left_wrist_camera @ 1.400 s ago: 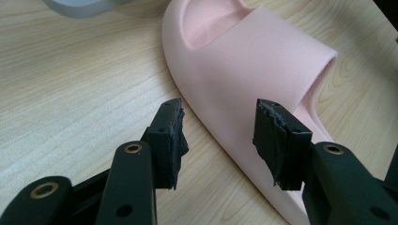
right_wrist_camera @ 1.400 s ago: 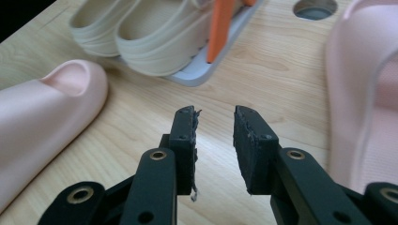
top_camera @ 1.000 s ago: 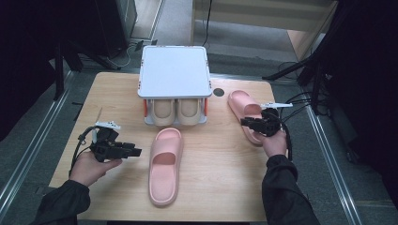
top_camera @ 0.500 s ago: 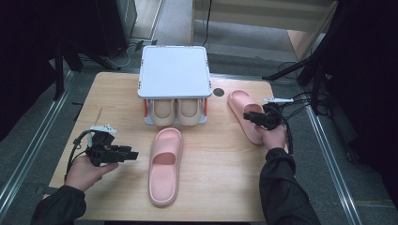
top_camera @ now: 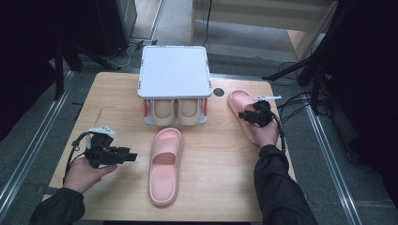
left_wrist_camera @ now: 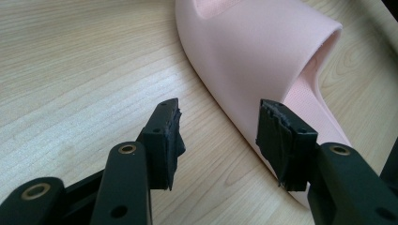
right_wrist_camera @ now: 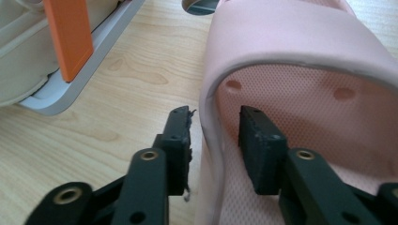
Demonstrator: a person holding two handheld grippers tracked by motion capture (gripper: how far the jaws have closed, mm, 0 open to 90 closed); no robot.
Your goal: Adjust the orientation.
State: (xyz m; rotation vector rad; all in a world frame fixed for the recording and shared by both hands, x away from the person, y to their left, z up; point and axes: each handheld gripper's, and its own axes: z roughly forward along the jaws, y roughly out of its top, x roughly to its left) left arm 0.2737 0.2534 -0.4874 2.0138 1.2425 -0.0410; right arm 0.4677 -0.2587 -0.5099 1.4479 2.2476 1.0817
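Right gripper (right_wrist_camera: 213, 124) straddles the side wall of the right pink slipper (right_wrist_camera: 300, 70), jaws just been closing, a sliver of gap still at the pads (no firm pinch visible). Slipper lies at the table's (top_camera: 117, 103) right edge beside the shoe rack (top_camera: 174, 75). Left gripper (left_wrist_camera: 218, 129) gapes empty, the other pink slipper (left_wrist_camera: 263, 51) just beside its right jaw.

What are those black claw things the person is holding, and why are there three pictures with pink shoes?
A person sits at a wooden table and holds a hand tool with two black jaws in each hand. One picture looks down from above. The other two come from little cameras riding on the tools.

On the table lie two pink slippers and a small white rack with two beige slippers tucked under its top.

The left gripper has its jaws open beside the middle pink slipper, holding nothing. The right gripper has its jaws on either side of the other pink slipper's edge; they have just been closing, but they do not yet squeeze it.
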